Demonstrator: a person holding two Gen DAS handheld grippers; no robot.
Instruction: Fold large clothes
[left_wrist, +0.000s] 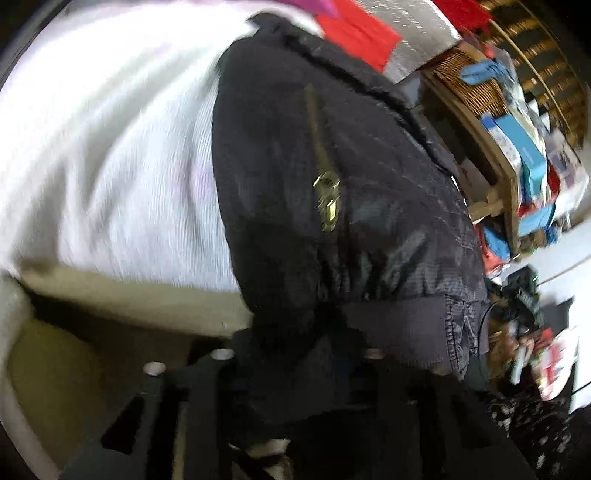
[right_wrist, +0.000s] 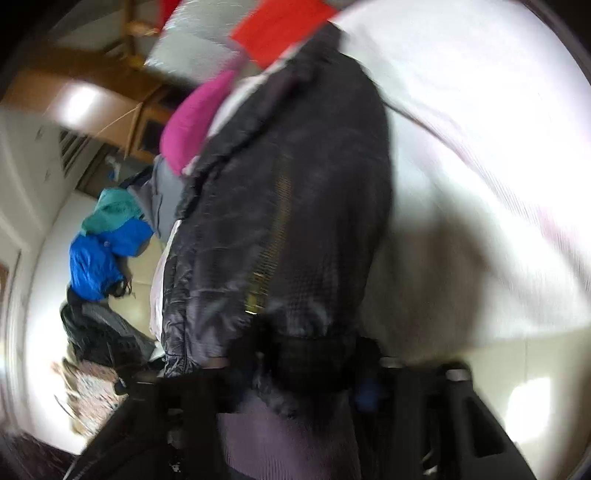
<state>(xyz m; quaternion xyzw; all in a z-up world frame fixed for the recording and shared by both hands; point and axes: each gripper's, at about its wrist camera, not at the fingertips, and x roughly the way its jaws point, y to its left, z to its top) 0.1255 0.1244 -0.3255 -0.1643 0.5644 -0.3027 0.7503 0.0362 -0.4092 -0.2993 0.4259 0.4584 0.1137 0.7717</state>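
Observation:
A dark quilted jacket (left_wrist: 369, 192) with a brass zipper (left_wrist: 327, 195) fills the middle of the left wrist view and hangs over a white bed sheet (left_wrist: 110, 155). My left gripper (left_wrist: 295, 365) is shut on the jacket's ribbed hem. In the right wrist view the same jacket (right_wrist: 295, 206) hangs from my right gripper (right_wrist: 299, 373), which is shut on its ribbed hem too. Both views are blurred by motion. The fingertips are buried in the cloth.
Red cloth (left_wrist: 354, 33) and pink cloth (right_wrist: 195, 122) lie at the bed's far side. A wicker basket and cluttered shelf (left_wrist: 517, 147) stand at the right. Blue and teal clothes (right_wrist: 103, 251) lie piled on the floor at the left.

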